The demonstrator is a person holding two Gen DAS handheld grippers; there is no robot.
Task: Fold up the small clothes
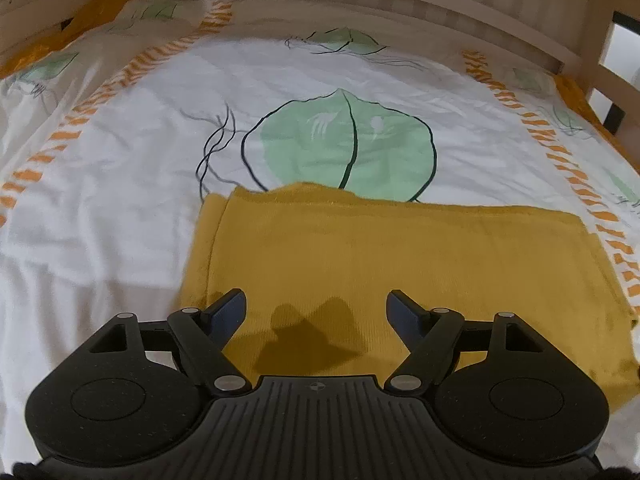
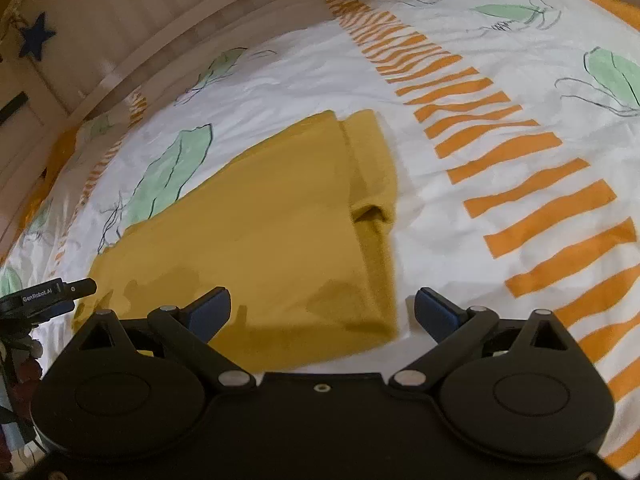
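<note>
Right wrist: mustard garment (image 2: pixel 280 216) lies folded flat.

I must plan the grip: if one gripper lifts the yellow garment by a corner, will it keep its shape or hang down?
The yellow garment lies flat in thin folded layers, so it would probably droop and unfold. It looks like light knit, likely easy to lift. Pushed, it may bunch on the wrinkled sheet rather than slide.
</note>
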